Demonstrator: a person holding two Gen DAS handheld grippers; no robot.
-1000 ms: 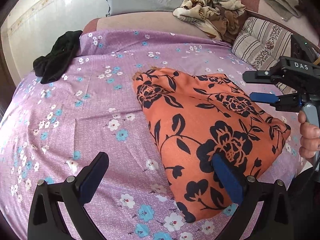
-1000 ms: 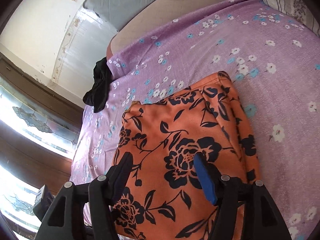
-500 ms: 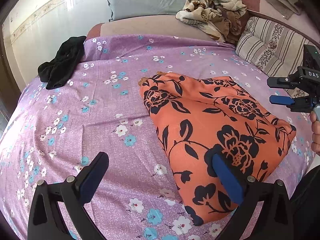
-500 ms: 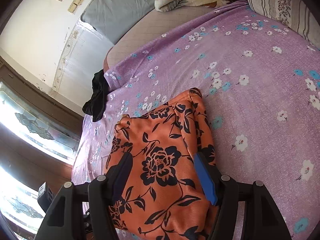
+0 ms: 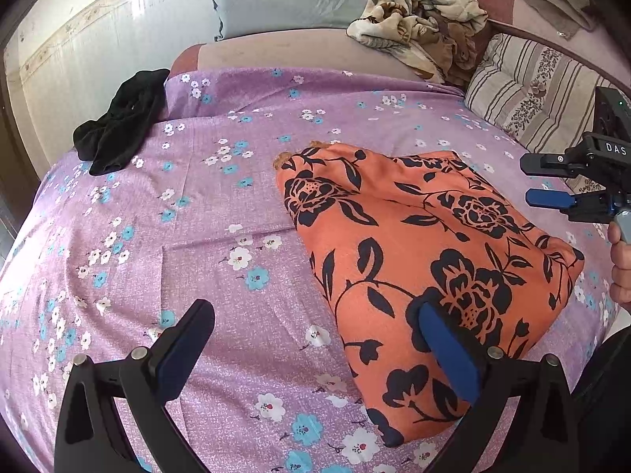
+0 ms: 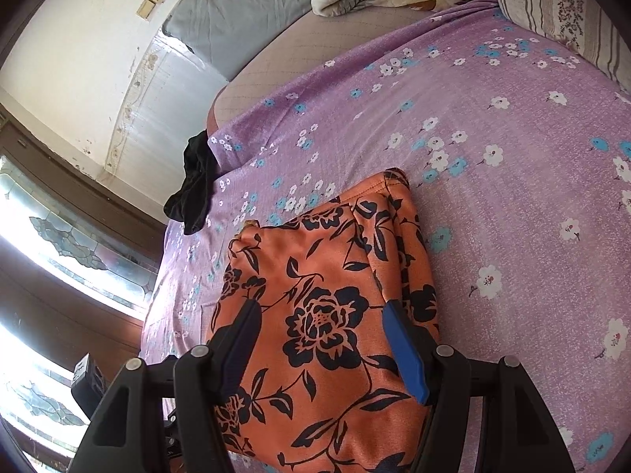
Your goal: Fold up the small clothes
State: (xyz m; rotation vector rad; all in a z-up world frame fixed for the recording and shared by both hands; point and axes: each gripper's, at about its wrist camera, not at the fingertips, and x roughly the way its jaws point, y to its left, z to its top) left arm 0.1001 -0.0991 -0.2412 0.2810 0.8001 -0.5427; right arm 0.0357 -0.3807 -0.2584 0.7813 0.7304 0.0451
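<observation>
One purple flowered sheet point(image 5: 221, 205) covers the bed and carries everything else, so it serves as the landmark here. On it, toward the near right part in the left wrist view, lies the folded orange garment point(image 5: 414, 260) with black roses, flat and roughly rectangular, its layered edges showing along the far side in the right wrist view point(image 6: 335, 295). At the sheet's far right edge rests a striped pillow point(image 5: 528, 98), and beyond the sheet's far edge sits a rumpled beige floral blanket point(image 5: 418, 27) on the bare mattress. A black cloth point(image 5: 118, 126) is bunched at the sheet's far left corner, well apart from the garment. The left claw point(image 5: 311, 347) hangs above the sheet with its jaws spread wide, the right finger over the garment's near edge, holding nothing. The right claw point(image 6: 319, 347) is likewise wide apart above the garment, gripping nothing.
</observation>
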